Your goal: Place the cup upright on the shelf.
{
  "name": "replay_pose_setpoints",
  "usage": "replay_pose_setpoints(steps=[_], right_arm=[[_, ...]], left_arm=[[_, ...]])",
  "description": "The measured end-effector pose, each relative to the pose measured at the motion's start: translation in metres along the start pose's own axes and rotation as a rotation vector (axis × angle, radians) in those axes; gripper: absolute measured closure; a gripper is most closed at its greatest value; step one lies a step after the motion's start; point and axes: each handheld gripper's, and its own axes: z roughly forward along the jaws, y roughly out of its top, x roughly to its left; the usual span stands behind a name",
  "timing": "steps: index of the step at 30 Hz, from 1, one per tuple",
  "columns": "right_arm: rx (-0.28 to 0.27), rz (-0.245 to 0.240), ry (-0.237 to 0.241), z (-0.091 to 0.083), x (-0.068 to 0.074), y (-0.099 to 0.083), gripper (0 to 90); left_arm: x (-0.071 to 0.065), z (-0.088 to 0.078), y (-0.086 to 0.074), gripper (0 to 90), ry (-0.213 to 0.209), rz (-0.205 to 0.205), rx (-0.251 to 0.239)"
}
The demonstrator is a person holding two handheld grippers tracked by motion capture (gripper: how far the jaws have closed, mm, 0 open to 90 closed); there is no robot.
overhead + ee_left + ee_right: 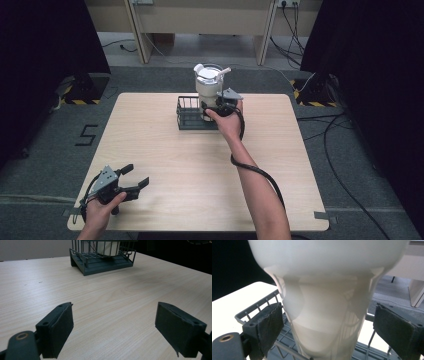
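Near the worktop's (165, 150) front left corner the left gripper (131, 184) waits idle, jaws spread and empty, while toward the far edge the right gripper (212, 107) brackets, jaws wide apart, the white blender jug (209, 85) standing in the dark wire rack (187, 116), seemingly poised to grasp it.

This looks like a lab or recording room. A pale wood-grain square counter (165, 150) stands alone on grey carpet floor (45, 155), flanked by black curtains (40, 40). Yellow-and-black striped stand bases (80, 95) sit at both sides, loose black cables (335, 150) trail across the floor, and a black taped mark (86, 135) lies on the carpet.
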Motion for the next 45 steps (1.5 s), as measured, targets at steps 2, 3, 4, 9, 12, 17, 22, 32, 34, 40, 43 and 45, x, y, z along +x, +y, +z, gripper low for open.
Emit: replay_pose_setpoints(steps=[2,3,4,9,12,17,22,32,34,40,43,45], right_arm=[[-0.004,0.003,0.0,-0.003,0.0,0.0,10.3],[-0.006,0.004,-0.002,-0.004,0.0,0.0,10.3],[-0.007,0.005,-0.001,-0.006,0.0,0.0,10.3],[-0.006,0.003,0.003,-0.013,0.0,0.0,10.3],[-0.002,0.002,0.008,-0.018,0.0,0.001,10.3],[-0.001,-0.01,0.015,-0.027,0.0,0.0,11.8],[-0.001,-0.014,0.023,-0.036,0.0,-0.002,12.5],[-0.007,-0.01,0.029,-0.055,-0.003,-0.004,13.1],[-0.007,-0.008,0.028,-0.059,-0.004,-0.005,13.2],[-0.01,-0.005,0.023,-0.07,-0.009,-0.008,13.2],[-0.009,-0.009,0.018,-0.076,-0.011,-0.009,13.3],[-0.009,-0.008,0.016,-0.079,-0.013,-0.01,13.3]], left_arm=[[0.0,0.0,0.0,14.4,0.001,0.0,0.0],[0.0,0.0,0.0,14.4,0.001,0.0,0.0],[0.0,0.0,0.0,14.4,0.001,0.001,0.001],[0.0,0.0,0.0,14.4,0.0,0.001,0.002],[-0.001,0.0,0.0,14.4,0.0,0.002,0.003],[0.0,0.0,0.0,14.4,0.001,0.002,0.005],[0.0,0.0,-0.001,14.4,0.003,0.001,0.006],[-0.001,0.001,-0.001,14.4,0.003,-0.003,0.01],[-0.001,0.001,-0.001,14.4,0.004,-0.003,0.011],[-0.001,0.001,-0.002,14.4,0.005,-0.005,0.012],[-0.001,0.001,-0.002,14.4,0.006,-0.005,0.013],[-0.001,0.001,-0.002,14.4,0.007,-0.006,0.012]])
